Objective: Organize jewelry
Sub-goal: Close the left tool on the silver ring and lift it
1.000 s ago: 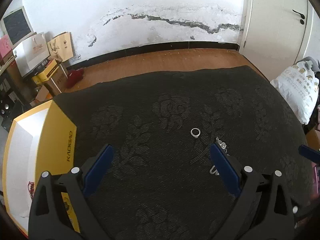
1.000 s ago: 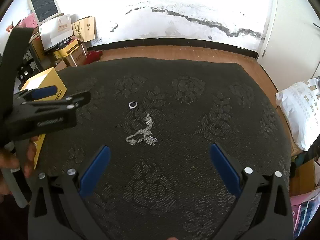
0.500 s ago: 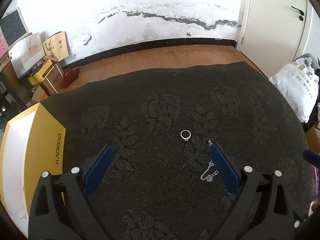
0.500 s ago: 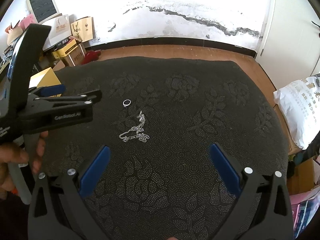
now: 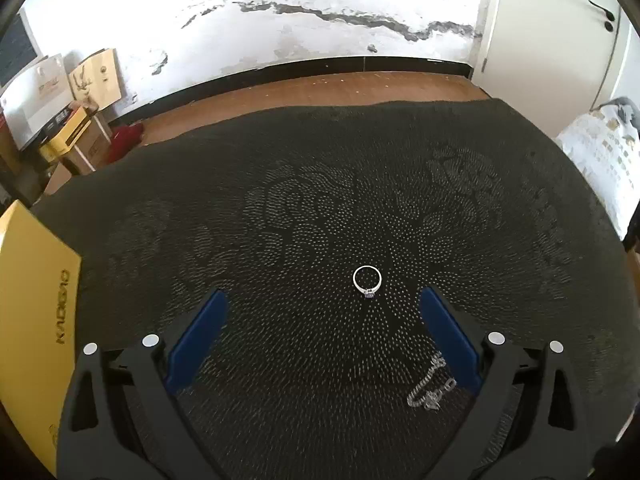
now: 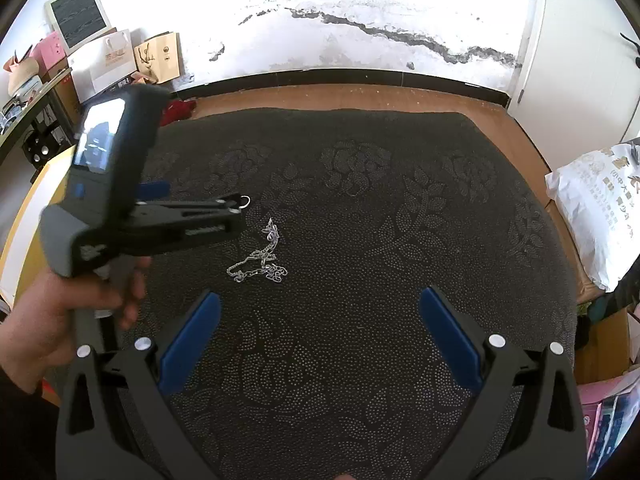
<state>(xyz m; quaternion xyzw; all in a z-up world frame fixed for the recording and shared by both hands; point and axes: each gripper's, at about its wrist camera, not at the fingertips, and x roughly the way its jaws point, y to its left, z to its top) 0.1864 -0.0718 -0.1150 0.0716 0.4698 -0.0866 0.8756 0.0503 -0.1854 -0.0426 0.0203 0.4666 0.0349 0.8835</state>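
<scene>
So far nothing is being put away: the ring and chain are lying mid-cloth while the left gripper and right gripper are gaping wide, empty, near the yellow box at the left edge.

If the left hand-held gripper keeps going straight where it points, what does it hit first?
Probably the ring, lying just ahead between the open fingers of the left hand-held gripper on the dark cloth; depth is uncertain.

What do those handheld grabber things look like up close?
Each gripper, left and right, is a black plastic frame with two fingers faced in blue pads and dotted with silver screws. Seen from the side, the left one carries a small screen on a grey pistol-style handle.
</scene>
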